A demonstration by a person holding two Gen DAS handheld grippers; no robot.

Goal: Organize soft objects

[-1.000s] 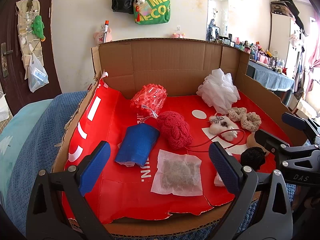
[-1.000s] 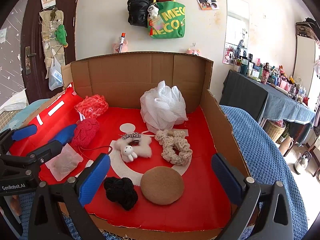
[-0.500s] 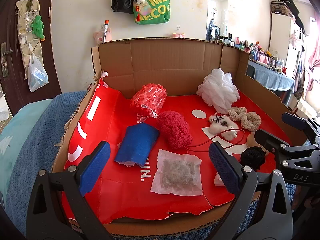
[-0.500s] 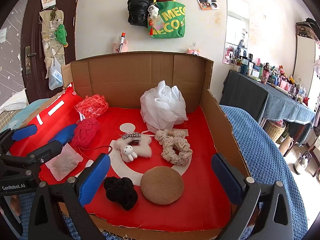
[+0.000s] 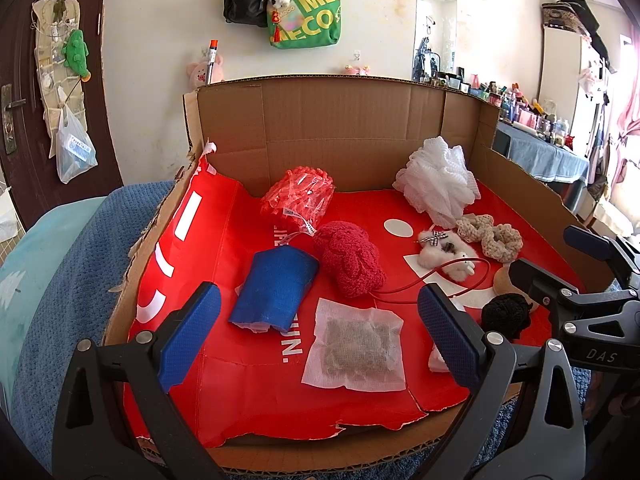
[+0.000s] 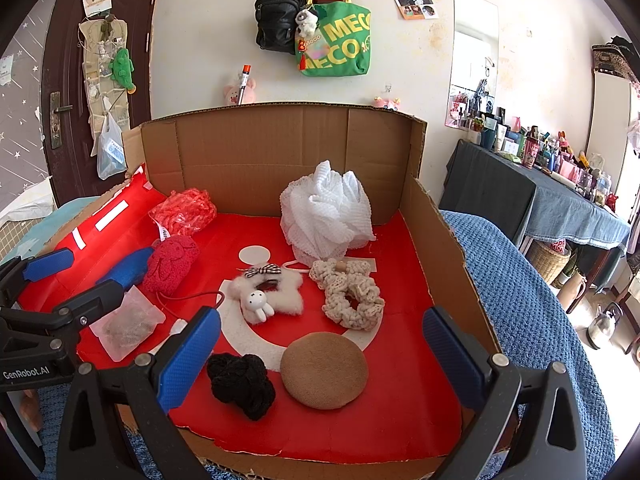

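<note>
Soft things lie on the red liner of a cardboard box (image 5: pixel 344 128): a blue cloth roll (image 5: pixel 276 288), a red knitted ball (image 5: pixel 352 260), a red mesh bundle (image 5: pixel 298 198), a white sachet (image 5: pixel 356 350), a white mesh puff (image 6: pixel 326 210), a furry white clip with a bunny (image 6: pixel 268 292), a beige crochet scrunchie (image 6: pixel 350 292), a tan round pad (image 6: pixel 324 370) and a black knitted scrunchie (image 6: pixel 240 384). My left gripper (image 5: pixel 318 340) hovers open over the box's near left edge. My right gripper (image 6: pixel 320 358) hovers open over the near right edge. Neither holds anything.
The box rests on a blue knitted blanket (image 6: pixel 520 300). A dark-clothed table (image 6: pixel 540 204) crowded with bottles stands at the right. Bags (image 6: pixel 332 36) hang on the wall behind, and a dark door (image 6: pixel 72 80) is at the left.
</note>
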